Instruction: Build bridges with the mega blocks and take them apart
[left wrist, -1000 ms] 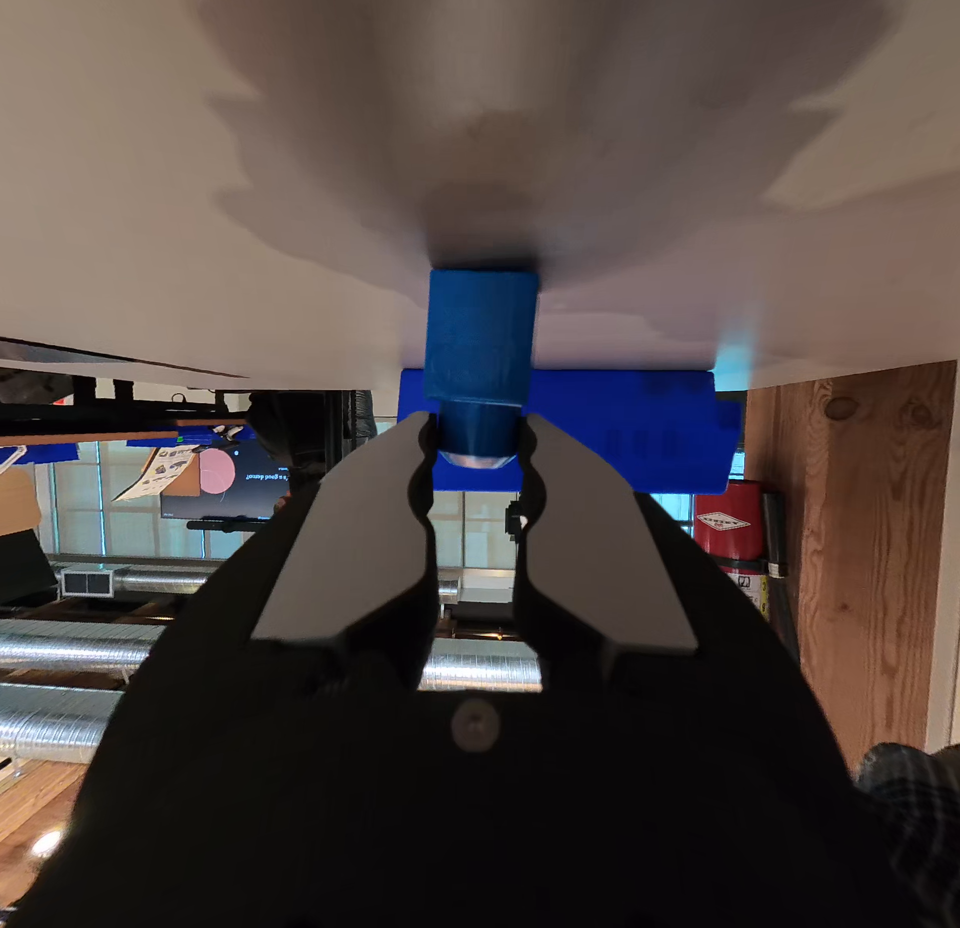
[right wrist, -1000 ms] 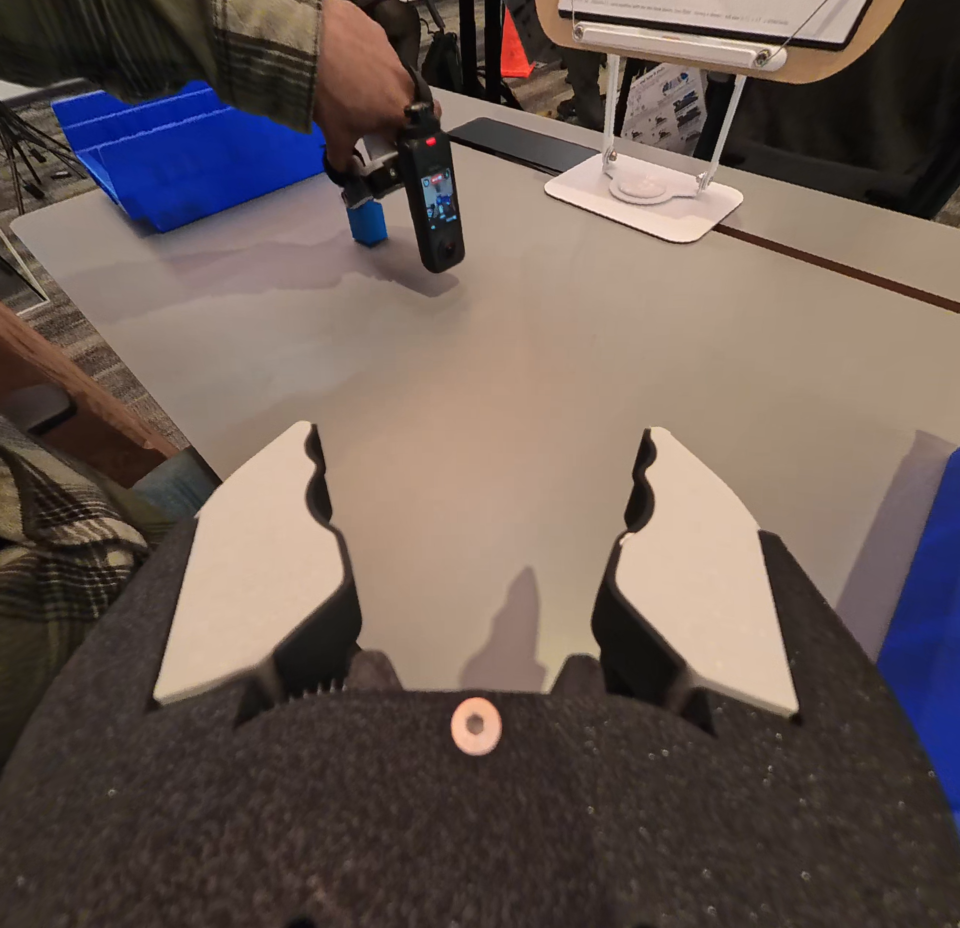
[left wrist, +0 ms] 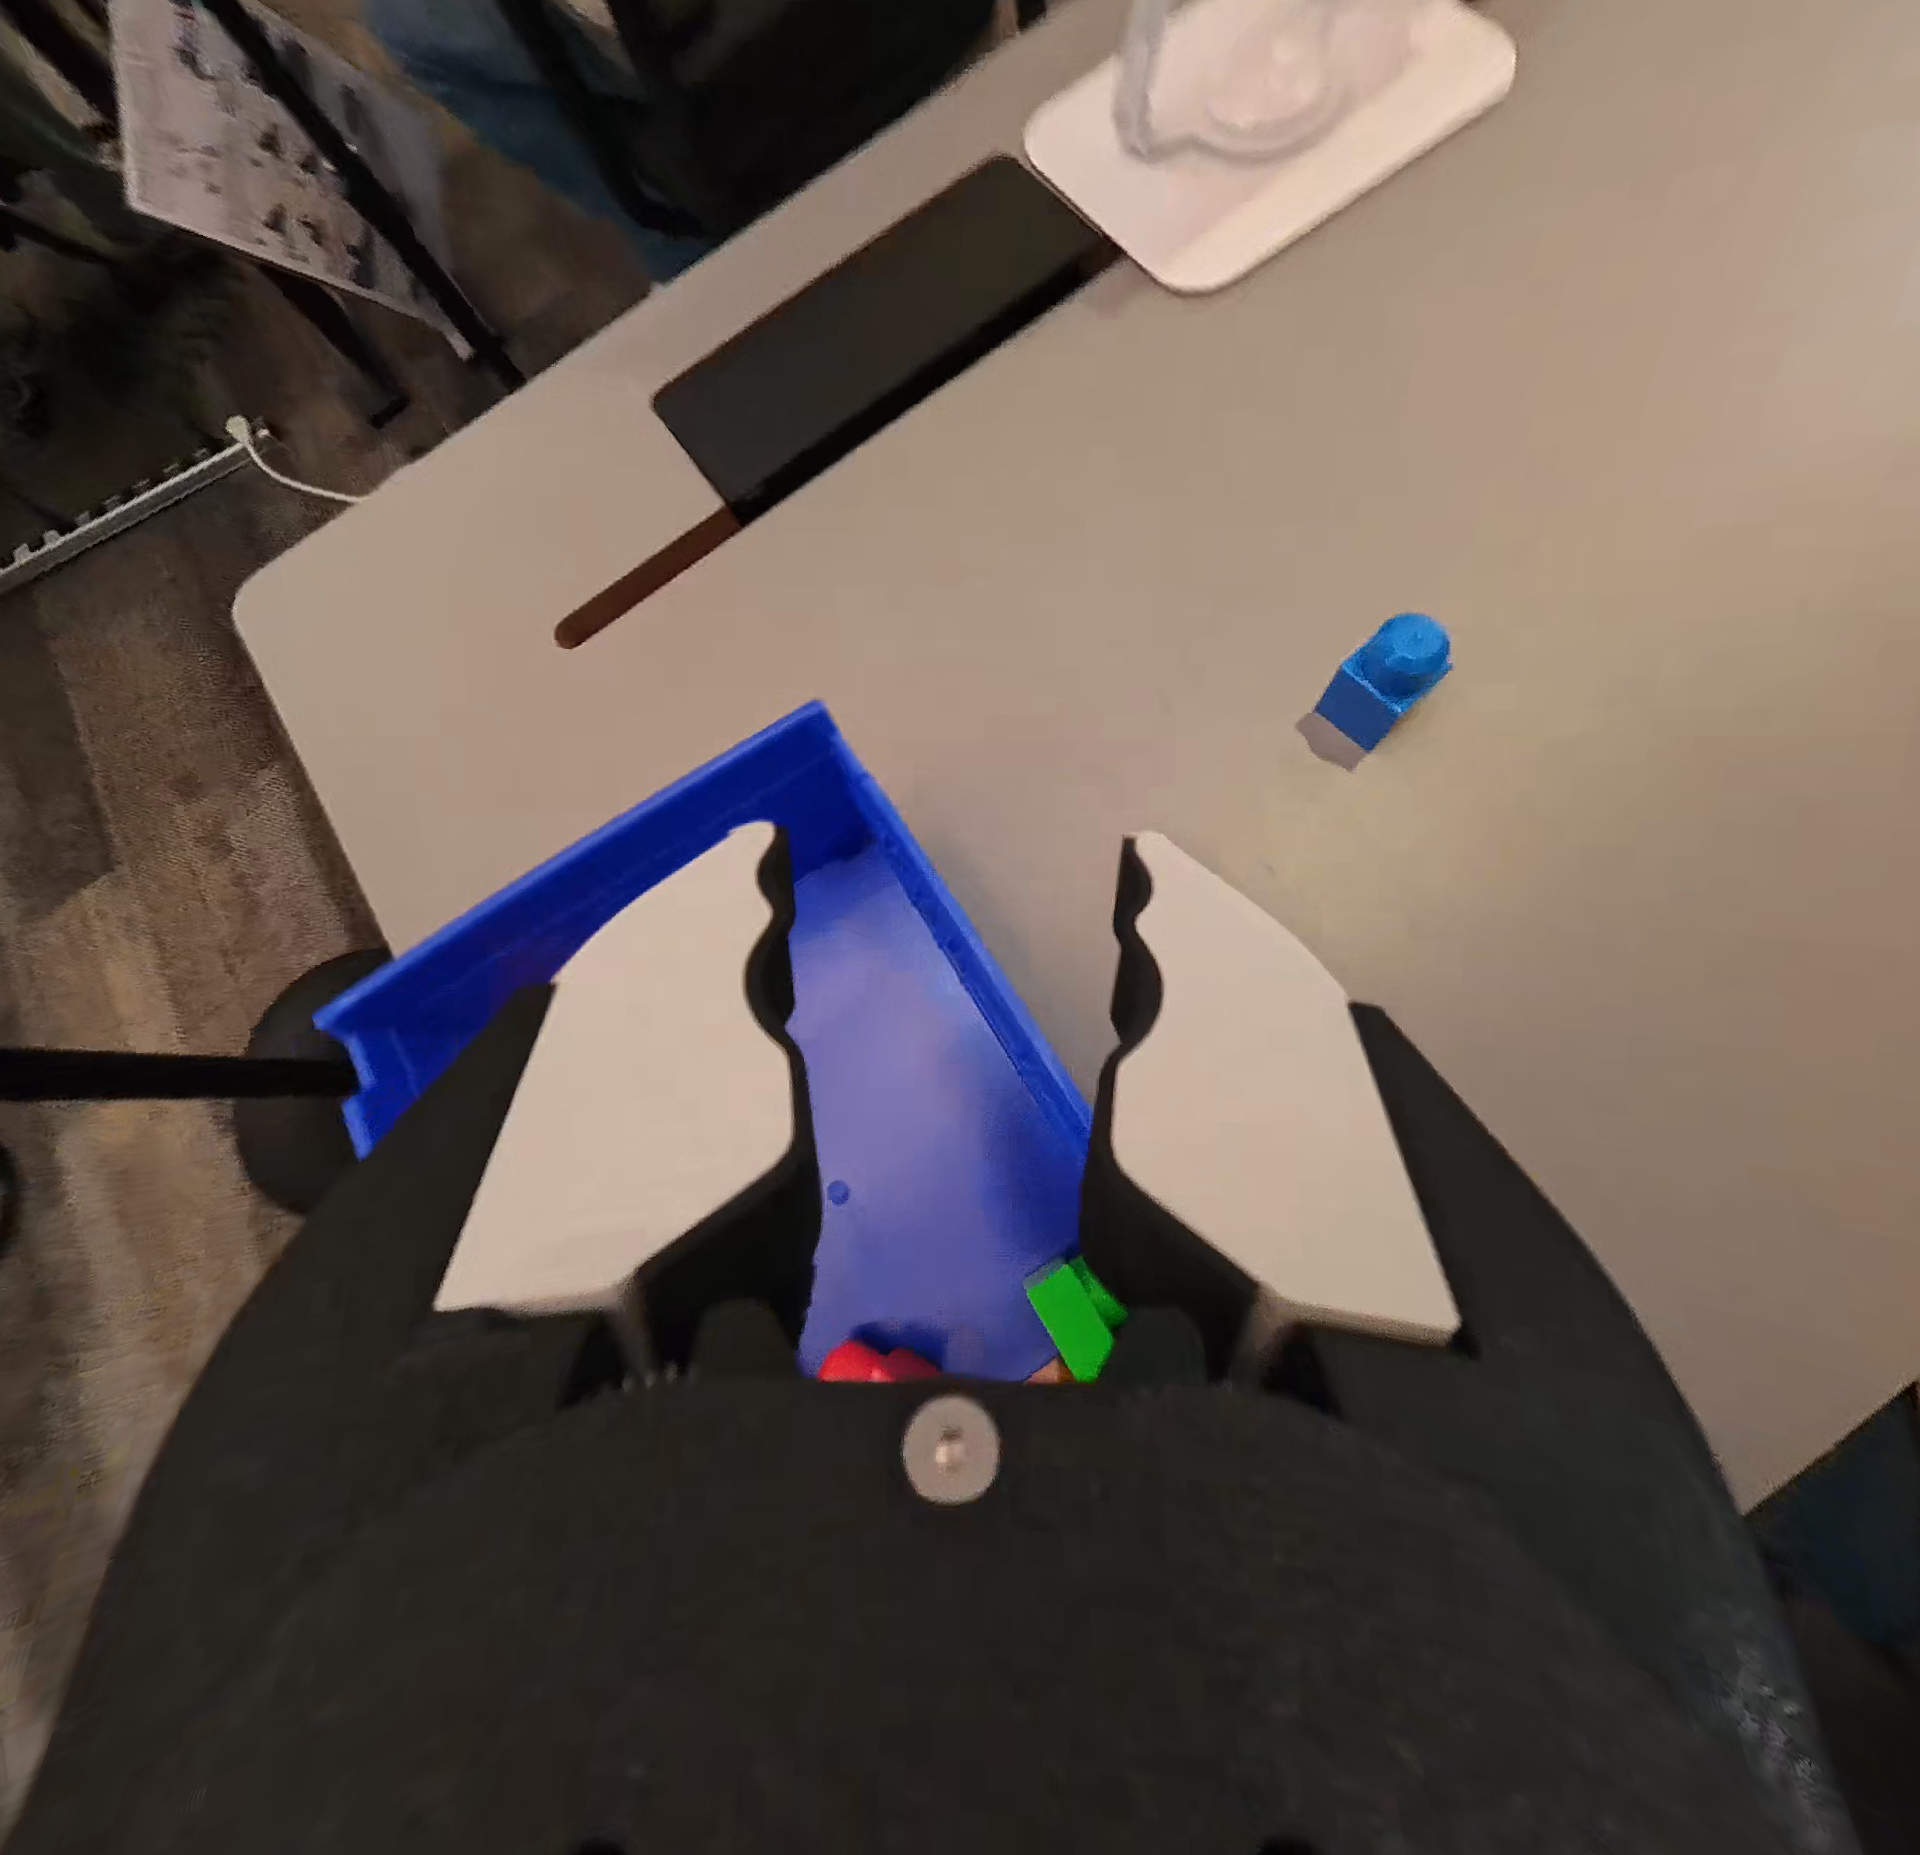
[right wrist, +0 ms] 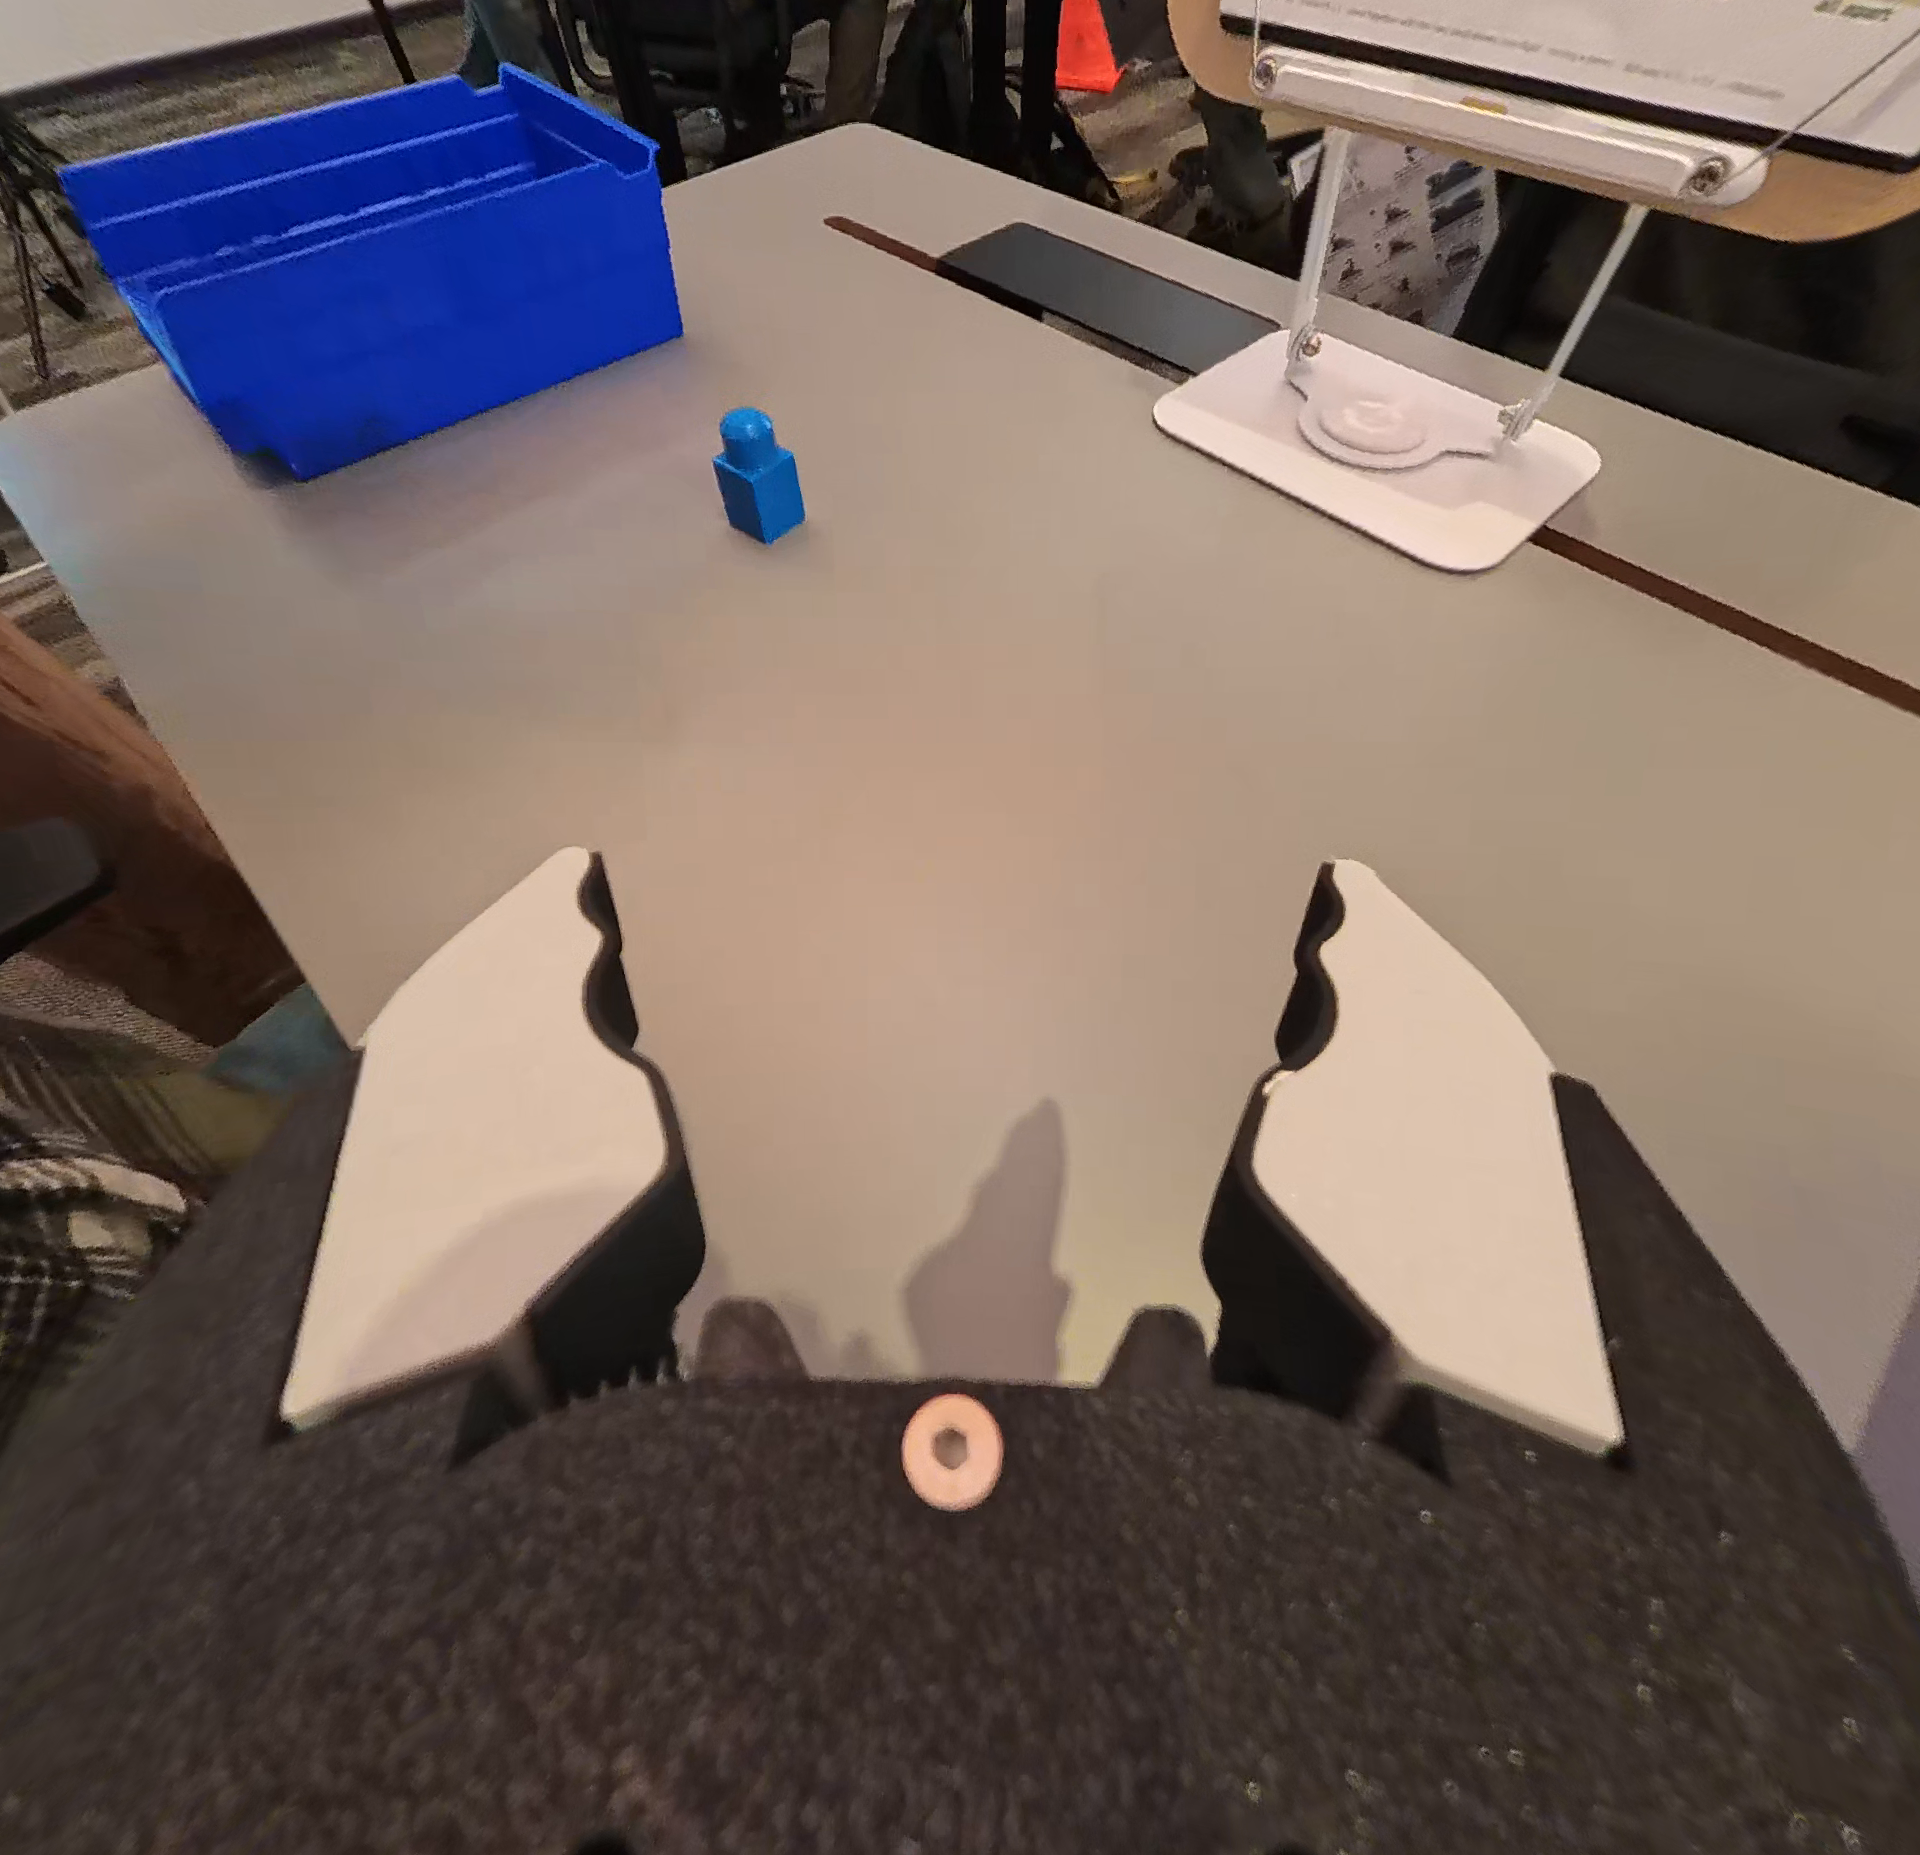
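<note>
A: Status? Where's the block?

B: Blue block (right wrist: 760,484) stands upright on the table (right wrist: 1039,725), stud up, just beside the blue bin (right wrist: 416,288). Left gripper (left wrist: 951,849) spread wide, empty, over the bin; green block (left wrist: 1070,1322) and red block (left wrist: 862,1364) inside.

A: Handling?

B: Likely light, stiff, slick plastic. Pinch the flat sides, not the stud. Right gripper (right wrist: 961,865) wide, empty. Open table around; stand base (right wrist: 1455,496) well apart.
</note>
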